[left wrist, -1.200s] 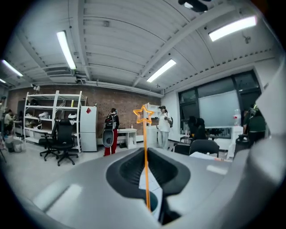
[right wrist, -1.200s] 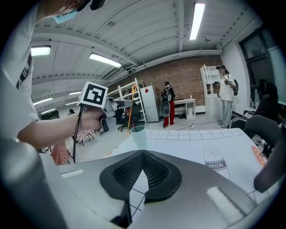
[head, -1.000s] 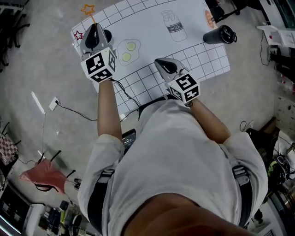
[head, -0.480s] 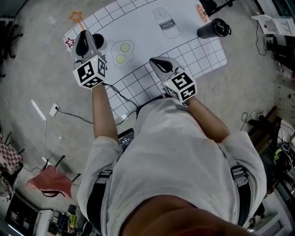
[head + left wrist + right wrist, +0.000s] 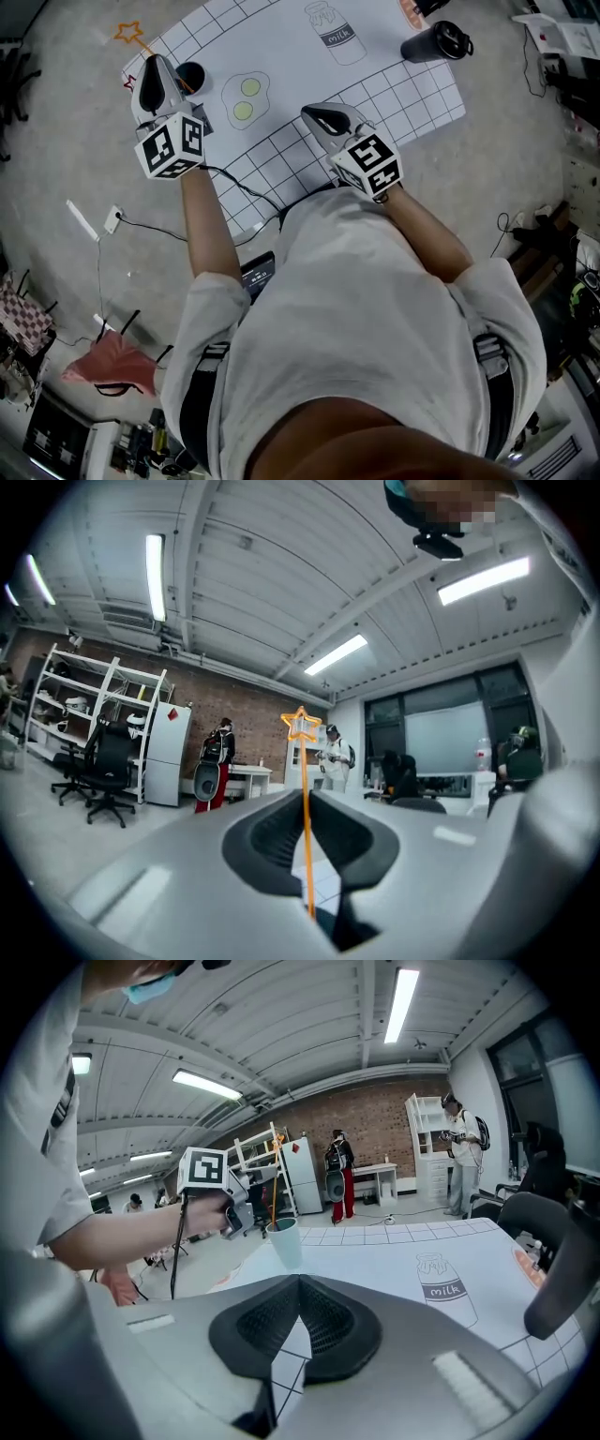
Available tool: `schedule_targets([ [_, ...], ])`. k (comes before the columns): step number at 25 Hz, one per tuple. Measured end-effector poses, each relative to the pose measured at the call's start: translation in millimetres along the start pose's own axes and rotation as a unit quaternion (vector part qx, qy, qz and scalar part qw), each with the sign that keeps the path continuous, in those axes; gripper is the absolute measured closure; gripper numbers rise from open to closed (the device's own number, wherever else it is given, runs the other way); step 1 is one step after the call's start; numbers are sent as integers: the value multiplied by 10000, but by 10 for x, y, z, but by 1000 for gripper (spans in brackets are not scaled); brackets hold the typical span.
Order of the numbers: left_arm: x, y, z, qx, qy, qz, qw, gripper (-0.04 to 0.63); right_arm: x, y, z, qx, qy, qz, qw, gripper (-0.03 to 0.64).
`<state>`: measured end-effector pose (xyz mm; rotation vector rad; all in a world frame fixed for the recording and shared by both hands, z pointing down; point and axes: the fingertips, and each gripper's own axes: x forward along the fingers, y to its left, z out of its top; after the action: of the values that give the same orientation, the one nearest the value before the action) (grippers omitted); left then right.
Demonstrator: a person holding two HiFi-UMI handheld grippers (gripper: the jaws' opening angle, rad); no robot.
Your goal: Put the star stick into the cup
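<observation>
A white gridded surface (image 5: 309, 66) sits over grey concrete, with a brick wall behind. The left claw (image 5: 155, 67) is nearly closed, pinching the thin orange star stick (image 5: 305, 836) by its stem. The star leans outward, and the stick's lower end dips into the pale cup (image 5: 284, 1239) just beside the claw. The right claw (image 5: 300, 1283) is closed on nothing, over the grid. Printed eggs (image 5: 246, 98) lie between the claws, and a dark lidded mug (image 5: 436, 42) stands well apart.
</observation>
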<state>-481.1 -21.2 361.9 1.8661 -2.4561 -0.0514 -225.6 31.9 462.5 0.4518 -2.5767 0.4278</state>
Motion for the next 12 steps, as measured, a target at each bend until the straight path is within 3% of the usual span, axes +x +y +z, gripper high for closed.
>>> schedule_targets([
  [4, 5, -16, -368, 289, 478, 61, 9984, 575, 7, -39, -30, 74, 23, -40, 10000, 617],
  [7, -24, -144, -531, 853, 861, -72, 9926, 575, 27, -68, -53, 114, 28, -36, 9999, 618],
  [9, -37, -292, -695, 1500, 1302, -275, 9797, 575, 41, -79, -62, 143, 15, -14, 9999, 618],
  [12, -110, -481, -910, 2344, 1840, -440, 9536, 574, 24, -61, -32, 75, -14, 116, 9999, 617],
])
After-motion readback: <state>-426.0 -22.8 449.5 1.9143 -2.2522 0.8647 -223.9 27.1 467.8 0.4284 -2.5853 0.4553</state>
